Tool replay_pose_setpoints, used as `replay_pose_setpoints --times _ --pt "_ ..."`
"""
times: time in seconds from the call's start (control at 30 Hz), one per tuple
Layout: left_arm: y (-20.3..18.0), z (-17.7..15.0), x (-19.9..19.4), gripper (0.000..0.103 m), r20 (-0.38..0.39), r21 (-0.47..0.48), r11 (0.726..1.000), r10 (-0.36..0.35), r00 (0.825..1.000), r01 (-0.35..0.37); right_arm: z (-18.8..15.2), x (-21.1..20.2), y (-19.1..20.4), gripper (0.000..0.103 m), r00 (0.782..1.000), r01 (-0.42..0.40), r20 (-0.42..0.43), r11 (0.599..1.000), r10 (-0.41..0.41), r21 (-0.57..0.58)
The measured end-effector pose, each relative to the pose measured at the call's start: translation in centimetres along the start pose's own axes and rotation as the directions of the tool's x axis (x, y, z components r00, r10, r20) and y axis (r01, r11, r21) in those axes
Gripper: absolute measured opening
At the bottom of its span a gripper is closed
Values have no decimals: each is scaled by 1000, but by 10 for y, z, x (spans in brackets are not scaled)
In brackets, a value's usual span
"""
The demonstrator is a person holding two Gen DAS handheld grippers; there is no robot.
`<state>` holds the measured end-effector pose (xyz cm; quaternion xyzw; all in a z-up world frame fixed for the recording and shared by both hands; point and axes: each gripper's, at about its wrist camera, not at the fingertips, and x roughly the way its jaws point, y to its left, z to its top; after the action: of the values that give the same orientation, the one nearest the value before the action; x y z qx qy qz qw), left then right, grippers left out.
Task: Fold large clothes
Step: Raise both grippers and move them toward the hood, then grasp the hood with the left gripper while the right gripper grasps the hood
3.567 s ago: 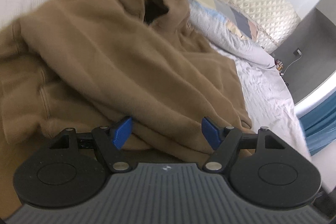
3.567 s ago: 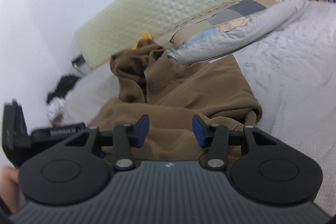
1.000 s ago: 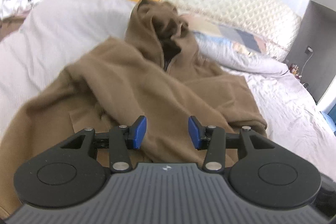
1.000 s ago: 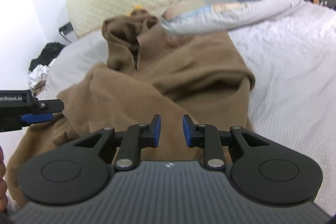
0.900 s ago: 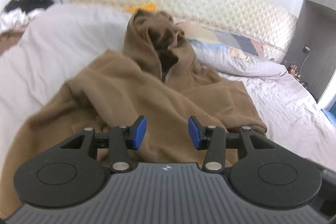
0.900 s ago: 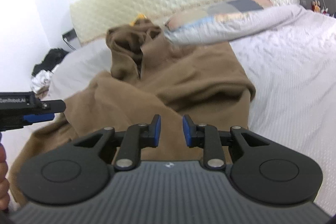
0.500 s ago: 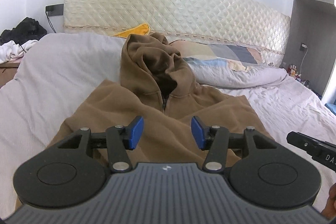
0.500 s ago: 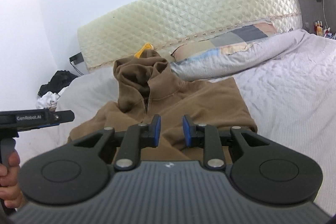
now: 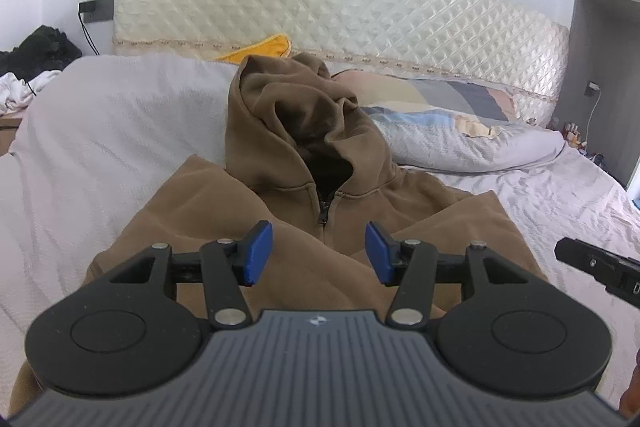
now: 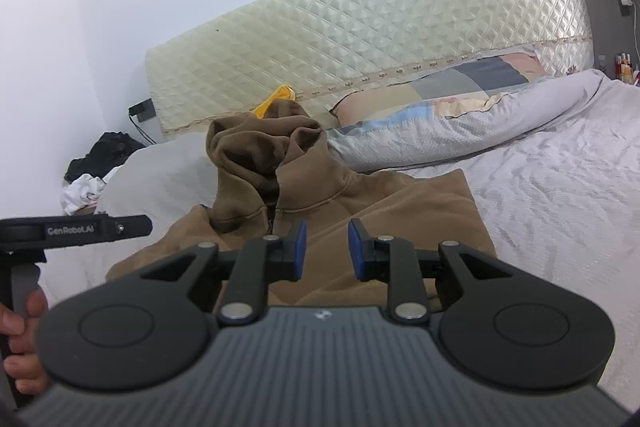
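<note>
While the brown hoodie lies on the bed, both claws hang above its lower part and touch nothing. This hoodie lies flat on its back in the middle of the bed, with its zipper up the front and its hood bunched up toward the headboard. That headboard is cream and puffy with a diamond pattern. A long pillow with patches of grey, blue and pink lies just beside the hood, and a bit of yellow cloth peeks out behind it. The sheet is pale grey and a little wrinkled. White walls go around the room, and a heap of black and white clothes sits off the far side of the bed, near a black plug on the wall. The left claw has just been opening, and its 2 blue pads stand apart with nothing between them. The right claw has its pads close together but not touching, with a small gap and nothing gripped. From the right camera, the left tool's side reads "GenRobot.AI", and a person's fingers hold its handle.
</note>
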<state>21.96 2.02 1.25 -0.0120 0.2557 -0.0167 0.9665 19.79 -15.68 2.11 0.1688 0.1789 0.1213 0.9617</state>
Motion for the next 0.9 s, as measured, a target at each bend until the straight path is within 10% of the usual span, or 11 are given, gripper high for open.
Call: replay_pose_setpoints --times 0.57,0.67,0.9 --pt "27 18 101 58 -107 -8 1000 15 994 -16 17 92 -11 27 999 -12 -31 1000 13 21" --pt "34 33 122 58 -127 -2 1000 13 992 -13 20 108 -14 55 999 -14 -34 999 15 34" --pt "59 65 170 72 -165 48 999 32 986 -24 31 143 -21 81 996 -23 -79 996 30 82"
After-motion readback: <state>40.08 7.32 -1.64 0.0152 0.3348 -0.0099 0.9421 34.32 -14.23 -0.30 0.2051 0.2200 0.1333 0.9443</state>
